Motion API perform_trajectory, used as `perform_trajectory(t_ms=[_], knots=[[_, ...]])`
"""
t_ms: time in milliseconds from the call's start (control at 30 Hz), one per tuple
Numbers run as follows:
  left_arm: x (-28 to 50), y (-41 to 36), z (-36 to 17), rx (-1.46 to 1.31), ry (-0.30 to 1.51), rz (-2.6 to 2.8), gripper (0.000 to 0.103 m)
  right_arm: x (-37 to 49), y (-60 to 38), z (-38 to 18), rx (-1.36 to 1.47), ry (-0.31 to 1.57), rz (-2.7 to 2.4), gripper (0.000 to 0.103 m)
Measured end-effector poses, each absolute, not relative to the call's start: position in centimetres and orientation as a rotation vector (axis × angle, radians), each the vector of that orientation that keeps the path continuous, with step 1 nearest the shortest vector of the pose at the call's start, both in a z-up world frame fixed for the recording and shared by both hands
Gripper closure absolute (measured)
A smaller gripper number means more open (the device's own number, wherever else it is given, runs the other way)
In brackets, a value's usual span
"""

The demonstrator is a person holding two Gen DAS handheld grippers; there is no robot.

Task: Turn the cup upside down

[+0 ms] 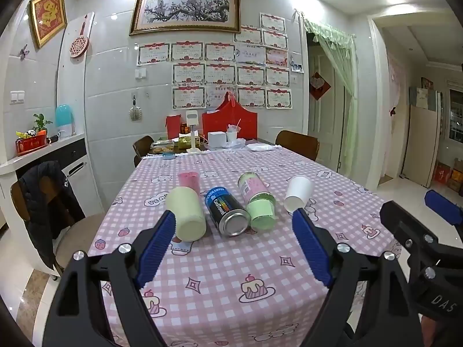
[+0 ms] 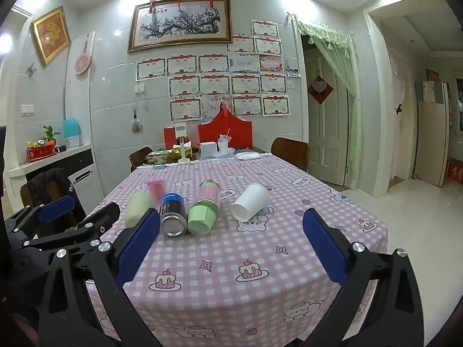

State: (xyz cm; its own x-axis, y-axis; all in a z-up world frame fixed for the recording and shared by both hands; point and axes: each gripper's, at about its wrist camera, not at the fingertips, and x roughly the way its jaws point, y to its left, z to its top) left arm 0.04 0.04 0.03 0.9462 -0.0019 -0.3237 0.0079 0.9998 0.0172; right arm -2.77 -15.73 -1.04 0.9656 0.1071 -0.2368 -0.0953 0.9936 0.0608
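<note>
**Inspector:** Report the grippers.

**Assistant:** Left gripper [image 1: 233, 225] has its jaws spread wide and holds nothing; right gripper [image 2: 231, 225] likewise, wide apart and empty; both hang over the near edge of the table [image 2: 289, 283], clear of every item.

**Inspector:** Location of the cup?

**Assistant:** White paper cup [image 2: 250, 202] lies on its side on the checked cloth, at about 12 o'clock between the right gripper's fingers, its open mouth toward the camera; in the left view it sits at 1 o'clock, apart from the rest.

**Inspector:** Neighbours?

**Assistant:** A row to its 9 o'clock side, all lying down: green bottle [image 2: 206, 211], dark can [image 2: 173, 214], cream tube [image 2: 138, 208]; a pink cup [image 2: 157, 190] stands behind them; the bottle is near the white cup but not touching.

**Inspector:** Step in hand?

**Assistant:** Judged as approach; no grasp made yet.

**Inspector:** Next move?

**Assistant:** Likely the right gripper advances and closes across the cup's wall, gently, since paper crushes; then lifts, rotates mouth-down and sets it flat; the risk is that it rolls.
</note>
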Motion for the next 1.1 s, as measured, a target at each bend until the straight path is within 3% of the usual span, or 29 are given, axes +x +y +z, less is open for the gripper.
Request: perform_trajectory(t_ms=[1100], knots=[[0.5, -0.9, -0.6, 0.015, 0.332, -0.013, 0.021, -1.2, -16.3, -1.9, 0.093, 0.277, 0.129, 0.008]])
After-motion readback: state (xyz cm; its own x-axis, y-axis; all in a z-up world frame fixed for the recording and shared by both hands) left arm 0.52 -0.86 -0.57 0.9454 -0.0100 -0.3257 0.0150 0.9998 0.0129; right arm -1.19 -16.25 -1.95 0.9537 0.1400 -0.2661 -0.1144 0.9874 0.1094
